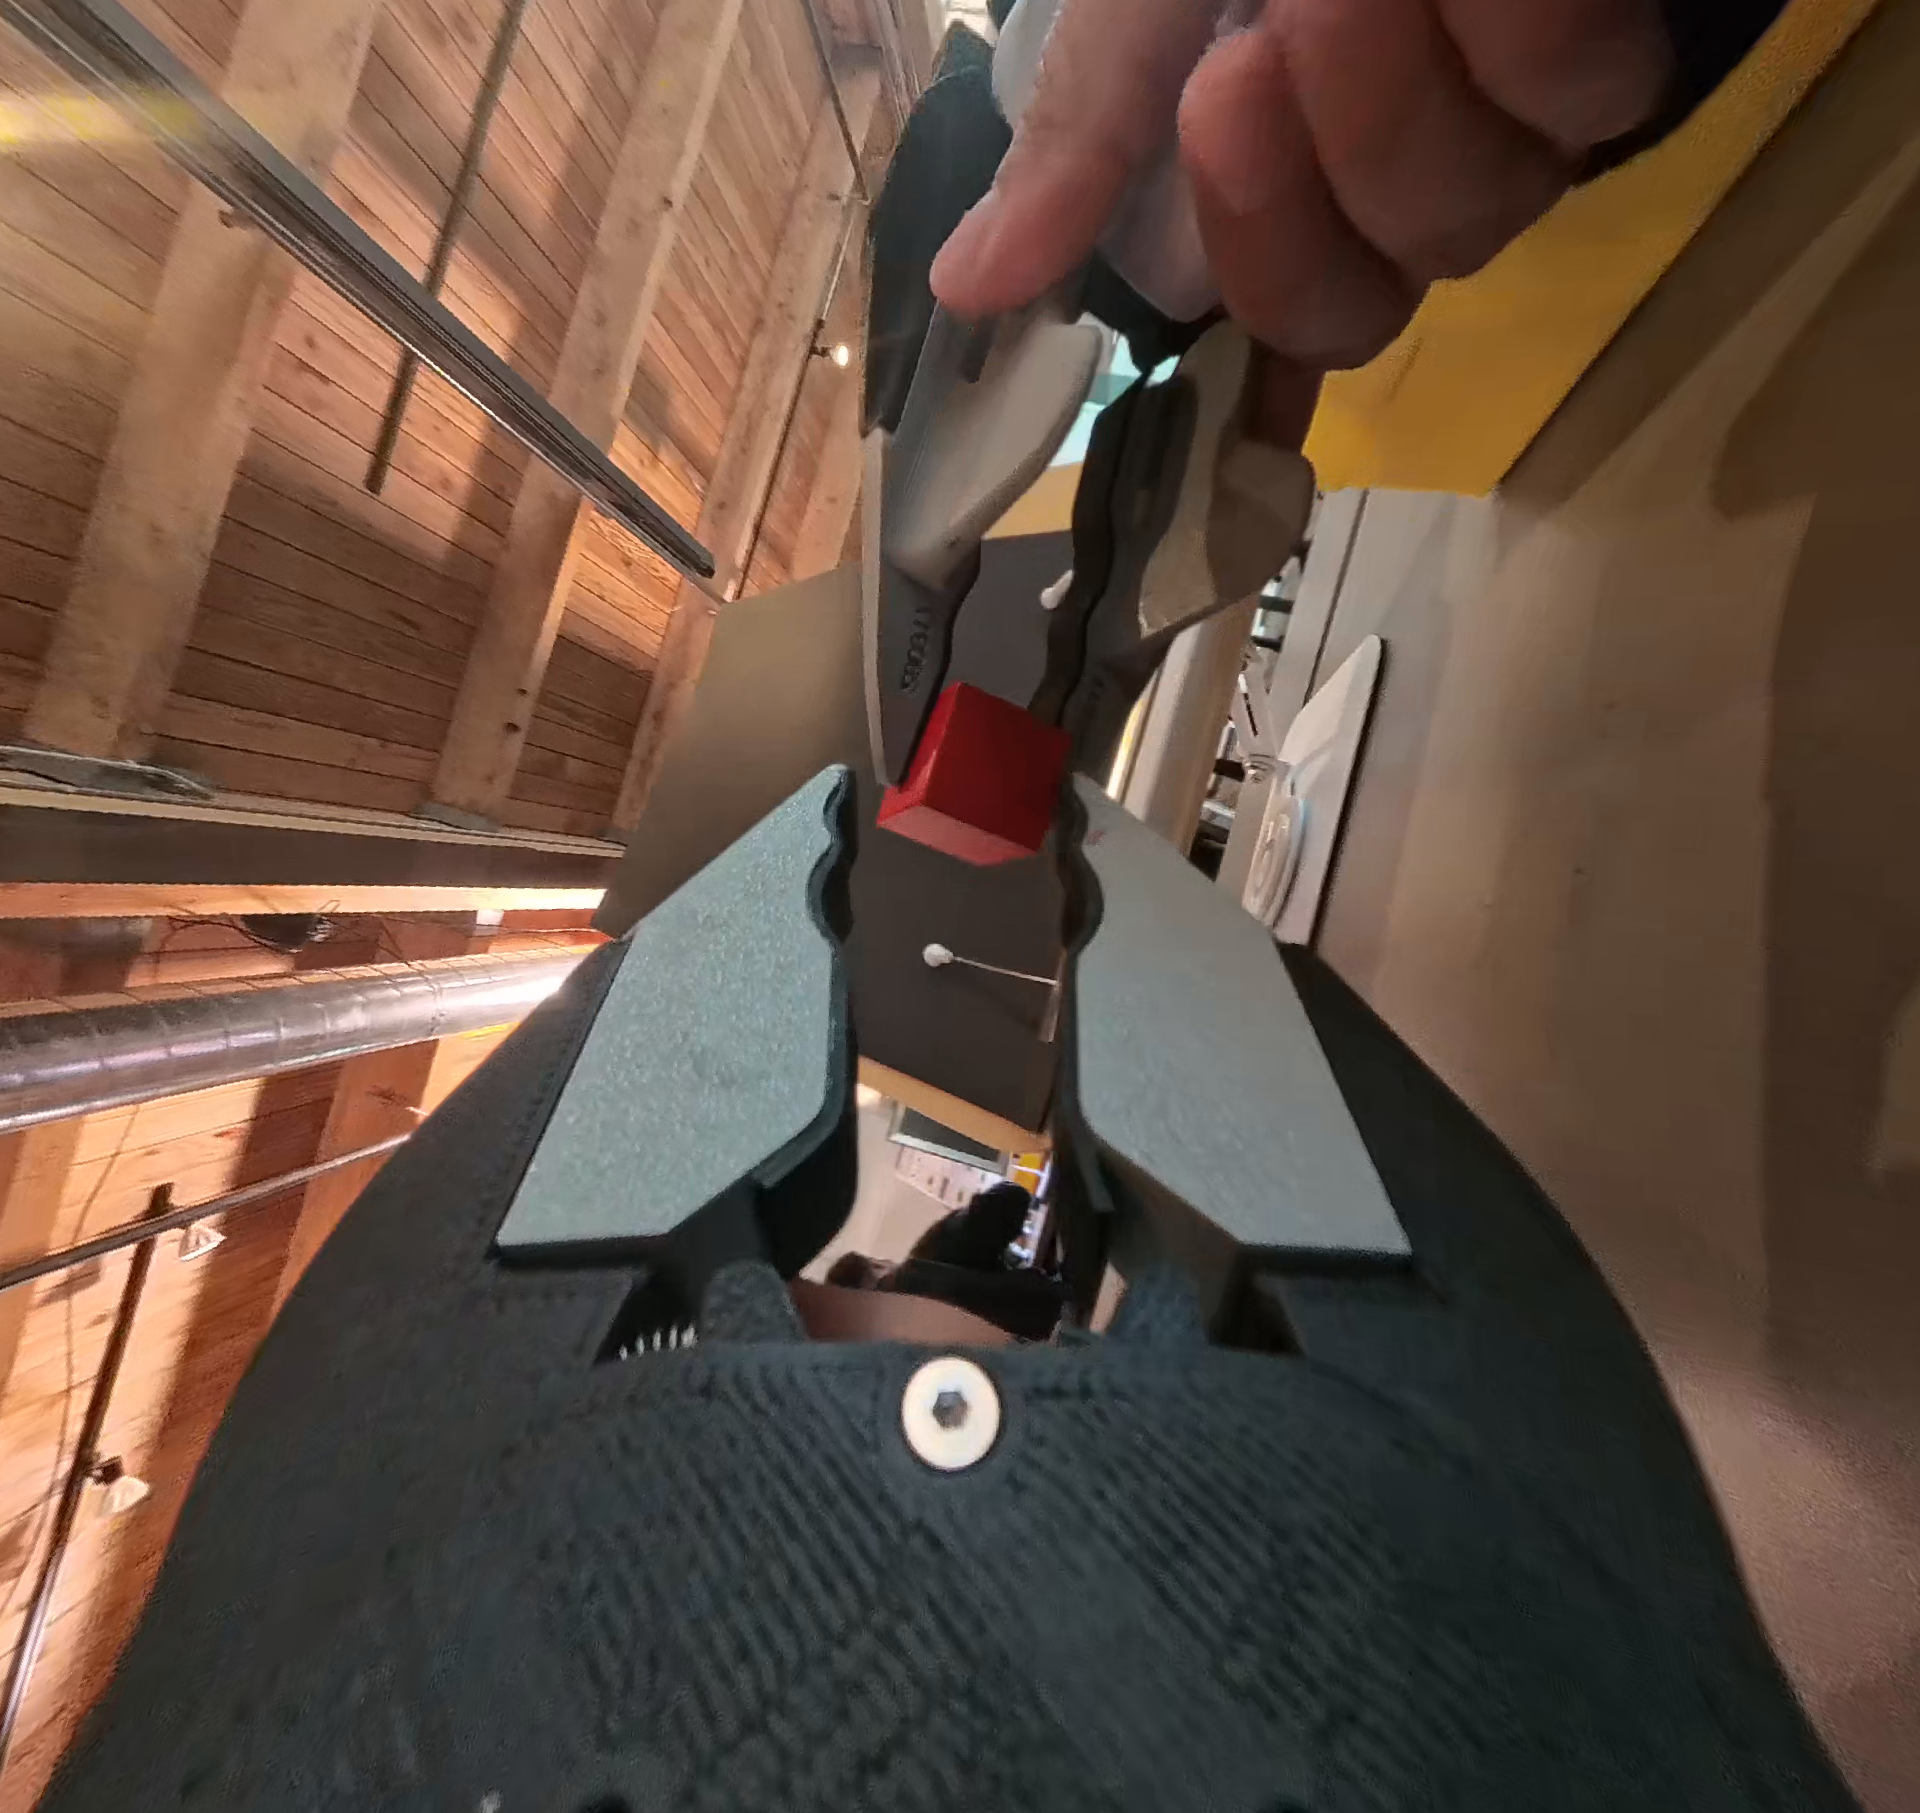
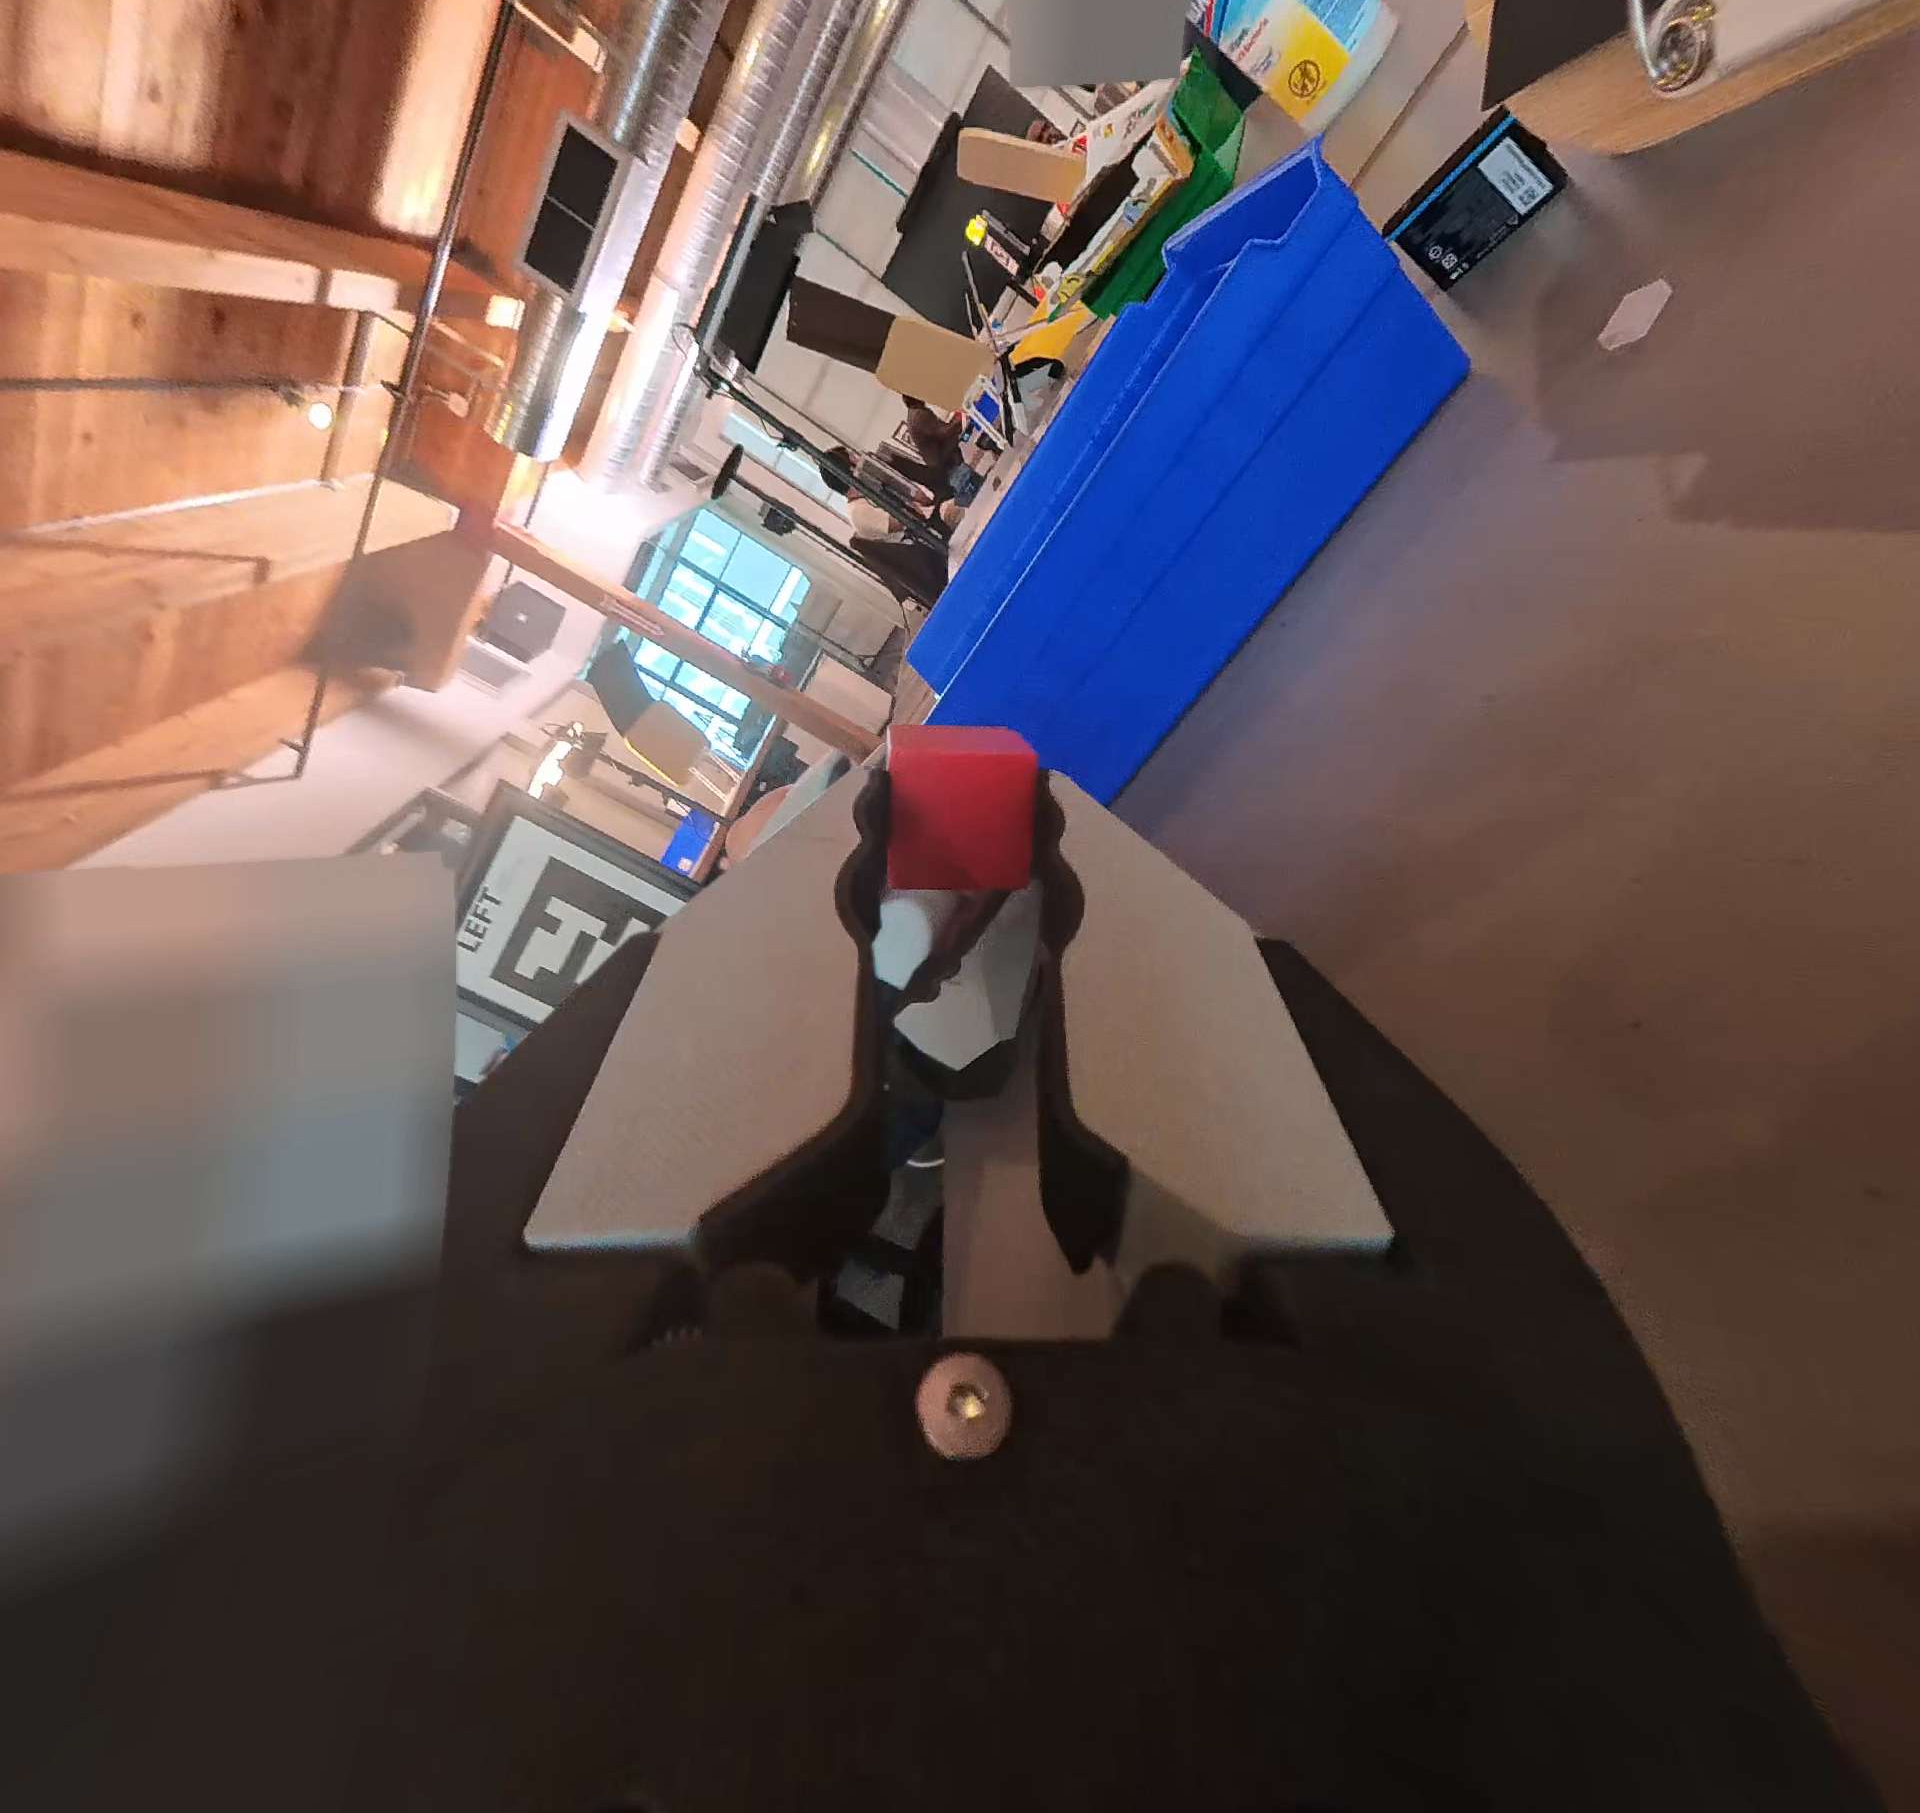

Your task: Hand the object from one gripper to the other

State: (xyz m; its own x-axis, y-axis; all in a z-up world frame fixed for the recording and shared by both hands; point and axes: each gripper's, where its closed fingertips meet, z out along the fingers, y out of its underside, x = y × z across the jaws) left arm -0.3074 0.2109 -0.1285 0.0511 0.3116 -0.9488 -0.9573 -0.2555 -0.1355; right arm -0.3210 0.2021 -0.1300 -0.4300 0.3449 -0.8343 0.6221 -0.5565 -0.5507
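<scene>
Beyond the right gripper's fingertips, to their right, a large blue bin (image 2: 1195, 506) lies on the beige table (image 2: 1621, 828), its long ribbed side facing the camera. Farther along the same side sits a small black box (image 2: 1481, 210) with a pale label, and past the bin's far end stands a cluster of coloured cartons (image 2: 1283, 7).

In the left wrist view the left gripper (image 1: 961, 859) fills the lower half: two grey-padded fingers (image 1: 717, 1015) on a black body, standing apart with a clear gap between them. A white-tipped cotton swab (image 1: 987, 963) shows through that gap, on a dark surface behind the fingers. A person's hand (image 1: 1299, 111) grips the handle of the other tool, above and ahead of the left fingertips.

The right gripper (image 2: 961, 828) points toward the left one; its two pale fingers (image 2: 727, 1036) are closed on the red cube (image 2: 961, 807), which sits pinched at their very tips. In the left wrist view the same right gripper (image 1: 977, 724) comes down from above, and the red cube (image 1: 977, 776) hangs at the mouth of the left gripper, just ahead of and between its fingertips. The cube's right edge lies close against the tip of the left gripper's right finger; whether they touch I cannot tell. The left finger stands clear of the cube.
</scene>
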